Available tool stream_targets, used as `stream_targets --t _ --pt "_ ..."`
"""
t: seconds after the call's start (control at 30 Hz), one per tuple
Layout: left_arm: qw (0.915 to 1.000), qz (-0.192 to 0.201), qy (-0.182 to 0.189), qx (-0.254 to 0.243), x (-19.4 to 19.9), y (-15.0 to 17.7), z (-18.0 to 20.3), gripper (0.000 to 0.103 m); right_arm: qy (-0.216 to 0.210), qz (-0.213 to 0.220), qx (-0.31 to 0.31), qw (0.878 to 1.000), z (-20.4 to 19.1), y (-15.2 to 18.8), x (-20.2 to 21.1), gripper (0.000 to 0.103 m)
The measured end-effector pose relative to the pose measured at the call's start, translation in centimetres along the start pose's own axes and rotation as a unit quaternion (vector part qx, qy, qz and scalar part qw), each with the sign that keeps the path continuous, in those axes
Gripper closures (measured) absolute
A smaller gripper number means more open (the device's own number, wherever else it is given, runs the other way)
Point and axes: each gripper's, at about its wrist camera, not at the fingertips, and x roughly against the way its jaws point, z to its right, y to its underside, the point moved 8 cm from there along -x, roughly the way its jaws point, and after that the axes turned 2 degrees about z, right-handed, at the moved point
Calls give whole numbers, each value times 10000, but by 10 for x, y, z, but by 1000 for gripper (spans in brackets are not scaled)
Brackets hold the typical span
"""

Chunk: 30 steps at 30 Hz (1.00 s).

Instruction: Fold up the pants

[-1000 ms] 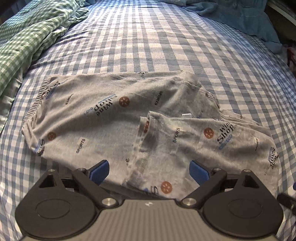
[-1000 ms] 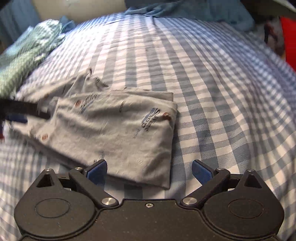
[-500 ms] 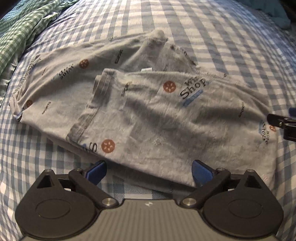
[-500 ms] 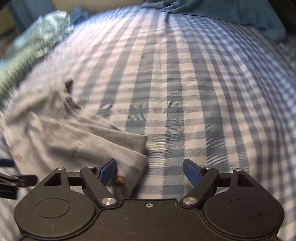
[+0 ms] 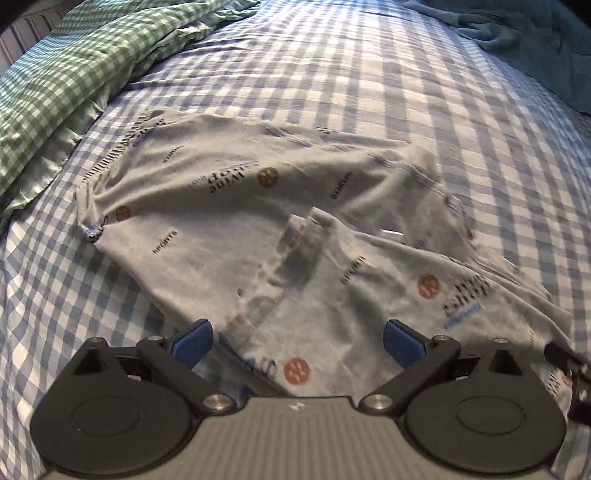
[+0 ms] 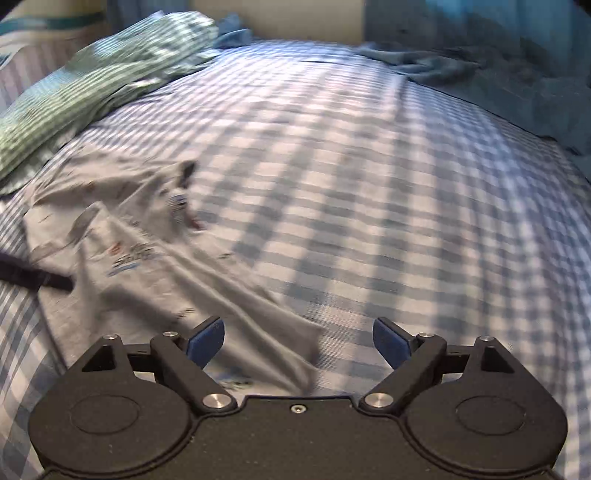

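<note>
Grey printed pants (image 5: pixel 295 206) lie spread on the bed, with one part folded over on the right side. My left gripper (image 5: pixel 298 336) hangs open above their near edge, its blue pads wide apart and clear of the cloth. In the right wrist view the pants (image 6: pixel 155 280) fill the lower left, blurred. My right gripper (image 6: pixel 298 341) is over their near right corner; its jaws are opening, the cloth lies below the gap and the pads do not press on it. The right gripper's black finger (image 5: pixel 569 369) shows at the left view's edge.
The bed carries a blue-and-white checked sheet (image 5: pixel 369 74). A green checked blanket (image 5: pixel 66 62) is bunched at the far left. Teal cloth (image 5: pixel 517 33) lies heaped at the far right. The other gripper's black finger (image 6: pixel 33 275) reaches in from the left edge.
The left gripper's view swung in over the fold, then back, and again takes in the whole garment. The right gripper's view rolled and slid, and now has the pants' corner under its jaws.
</note>
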Motion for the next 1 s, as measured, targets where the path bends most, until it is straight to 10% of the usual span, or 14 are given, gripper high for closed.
stream_targets --t 0.2,0.63,0.8,1.0 --pt "9990 -233 87 377 -36 -10 -29 0 248 -589 51 9979 -6 0 -25 8" --pt "9840 358 217 1732 16 -3 -151 0 -417 183 304 9985 -74 -121 -64 8" --pt "9801 341 81 1955 5 -13 -218 0 257 -651 464 9965 -89 -127 -112 8" --pt "9829 376 202 1790 -5 -38 -263 0 560 -256 13 9981 -107 -119 -56 7"
